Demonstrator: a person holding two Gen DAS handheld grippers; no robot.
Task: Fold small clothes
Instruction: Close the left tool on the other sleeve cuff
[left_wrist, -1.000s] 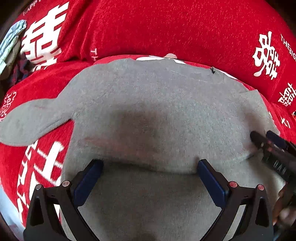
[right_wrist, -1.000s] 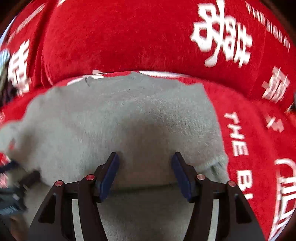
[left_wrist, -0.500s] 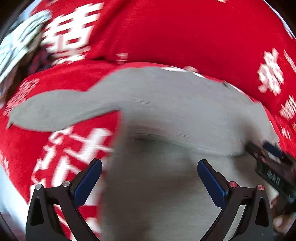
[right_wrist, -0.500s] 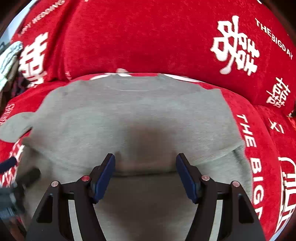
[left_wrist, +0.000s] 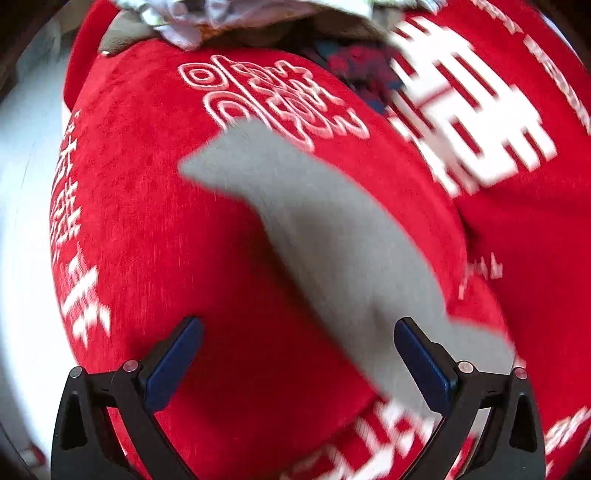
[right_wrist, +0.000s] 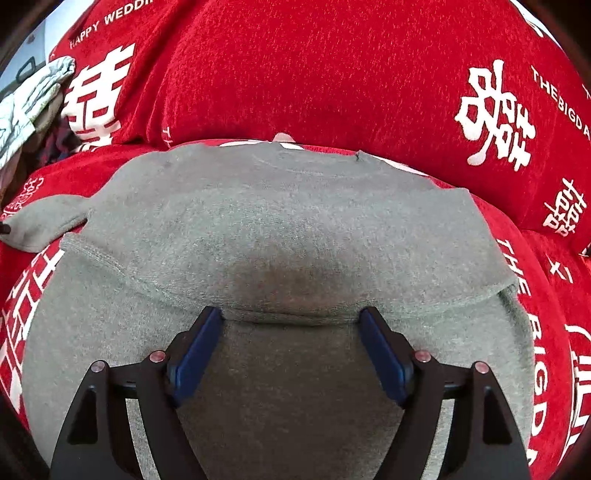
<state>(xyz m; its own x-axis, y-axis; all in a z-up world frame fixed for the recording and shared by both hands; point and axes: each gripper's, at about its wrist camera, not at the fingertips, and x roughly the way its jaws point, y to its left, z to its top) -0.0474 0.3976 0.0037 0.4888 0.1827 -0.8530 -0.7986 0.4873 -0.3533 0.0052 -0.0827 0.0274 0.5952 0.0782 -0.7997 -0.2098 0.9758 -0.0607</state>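
A small grey knit top (right_wrist: 288, 229) lies on a red sofa seat, its lower half folded up over the body, fold edge just ahead of my right gripper (right_wrist: 291, 328). That gripper is open and empty above the cloth. One grey sleeve (right_wrist: 40, 221) sticks out to the left. In the left wrist view the same sleeve (left_wrist: 314, 236) runs diagonally over the red cover. My left gripper (left_wrist: 299, 339) is open and empty, over the sleeve's base.
The red sofa cover (right_wrist: 332, 74) with white lettering rises as a backrest behind the top. A pile of other clothes (left_wrist: 258, 14) lies at the sofa's left end, also in the right wrist view (right_wrist: 29, 107). The sofa's left edge (left_wrist: 55, 221) drops to a pale floor.
My left gripper has swung left, off the top's body toward the outstretched sleeve. My right gripper has opened a little wider and stays over the fold edge.
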